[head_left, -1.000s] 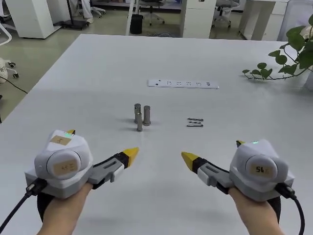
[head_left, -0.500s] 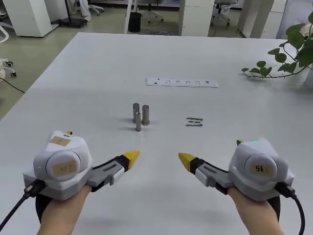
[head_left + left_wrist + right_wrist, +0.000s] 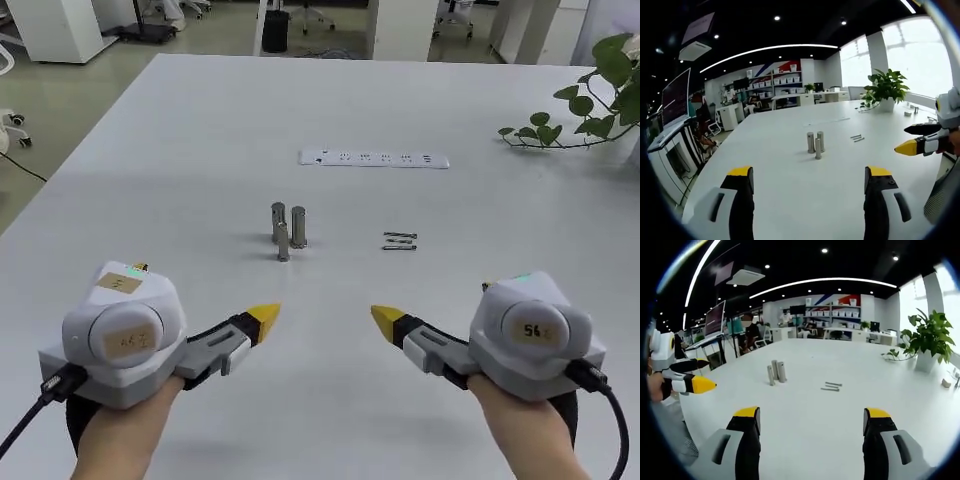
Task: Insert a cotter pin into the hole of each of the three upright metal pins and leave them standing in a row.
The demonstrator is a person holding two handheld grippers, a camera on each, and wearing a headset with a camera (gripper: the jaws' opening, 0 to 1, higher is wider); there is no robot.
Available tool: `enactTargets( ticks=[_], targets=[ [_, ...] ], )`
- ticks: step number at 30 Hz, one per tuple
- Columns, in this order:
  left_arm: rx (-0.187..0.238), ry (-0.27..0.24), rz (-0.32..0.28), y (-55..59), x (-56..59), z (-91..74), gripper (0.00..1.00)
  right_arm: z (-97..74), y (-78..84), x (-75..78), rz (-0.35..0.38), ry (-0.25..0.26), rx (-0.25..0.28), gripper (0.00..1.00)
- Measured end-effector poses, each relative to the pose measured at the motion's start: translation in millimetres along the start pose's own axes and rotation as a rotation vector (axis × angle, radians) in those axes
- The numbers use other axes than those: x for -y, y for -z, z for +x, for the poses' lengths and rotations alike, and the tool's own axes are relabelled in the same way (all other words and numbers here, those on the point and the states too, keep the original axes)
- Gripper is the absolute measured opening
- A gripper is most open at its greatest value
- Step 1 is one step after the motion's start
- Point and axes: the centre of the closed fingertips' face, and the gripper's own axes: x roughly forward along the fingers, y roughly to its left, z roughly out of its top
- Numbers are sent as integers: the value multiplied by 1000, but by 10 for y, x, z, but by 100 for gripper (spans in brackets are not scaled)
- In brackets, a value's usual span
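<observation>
While no part is held as yet, both grippers are positioned over the near part of the table [image 3: 200,120], tips angled inward and fwd.

L gripper [image 3: 809,174]: jaws are seen apart in the left gripper view, with nothing betw. them. Ahead of it and slightly to its right, the three metal pins [image 3: 285,229] stand upright near table centre. They are grouped as a tight triangle, not a row, with two at the back and one in front. Contact betw. them cannot be told.

Further right, well apart from that group, the cotter pins [image 3: 400,241] lie flat. Their long axis runs L-R across the head view, i.e. roughly crosswise to the fwd reach of either gripper.

R gripper [image 3: 810,414]: jaws are seen apart and empty. The cotter pins lie ahead of it and slightly to its left, so they are judged nearer to the R gripper, while the metal pins are nearer to the L gripper. The first pick is therefore expected from the R side, jaws closed across the thin wire, with the L gripper free to steady a metal pin.

Beyond the parts a power strip [image 3: 373,158] lies flat, and a plant [image 3: 590,100] is cut off at far right.

Not resolved:
- cross-holes in the metal pins and their facing
- no. of cotter pins: two lines are made out, a third cannot be confirmed
- which end of each cotter pin is the loop
</observation>
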Motion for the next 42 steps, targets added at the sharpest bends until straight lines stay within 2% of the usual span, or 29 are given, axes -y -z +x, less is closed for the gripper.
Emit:
enactTargets(
  ticks=[5, 7, 10, 13, 15, 18, 19, 21, 22, 23, 24, 25, 27, 29, 36, 42],
  targets=[
    [-2, 8, 0, -6, 18, 26, 79, -3, -77, -24, -3, -11, -2, 77],
    [-28, 25, 12, 45, 47, 87, 75, 3, -114, -25, 4, -15, -6, 75],
    [-49, 45, 36, 61, 66, 147, 67, 11, -156, -29, 14, -25, -9, 73],
    [-48, 53, 45, 38, 50, 210, 63, 16, -173, -30, 8, -30, -11, 71],
    [-30, 72, 26, -5, 51, 284, 61, 34, -185, -47, -19, -48, -17, 69],
    [-36, 88, 13, -2, 51, 381, 57, 54, -188, -57, -24, -62, -27, 67],
    [-41, 95, 13, 8, 54, 418, 56, 58, -192, -51, -24, -63, -29, 66],
    [-111, 116, 53, 100, 69, 473, 52, 61, -200, -41, -27, -67, -29, 65],
    [-86, 122, 63, 58, 78, 542, 50, 61, -207, -35, -26, -69, -30, 65],
    [-82, 128, 51, 55, 90, 567, 48, 61, -210, -33, -27, -69, -29, 65],
    [-58, 153, 35, 19, 133, 621, 48, 64, -225, -23, -35, -71, -24, 65],
    [-58, 157, 25, 17, 143, 639, 48, 66, -229, -17, -35, -73, -25, 65],
    [-80, 169, 42, 40, 173, 699, 46, 73, -232, -1, -28, -78, -28, 65],
    [-79, 183, 70, 33, 207, 779, 43, 76, -238, 20, -22, -79, -29, 64],
    [-86, 237, 81, 47, 289, 1041, 36, 85, -309, 75, -17, -85, -9, 62],
    [-91, 267, 58, 63, 291, 1226, 29, 106, -277, 72, -17, -102, -10, 60]
  ],
)
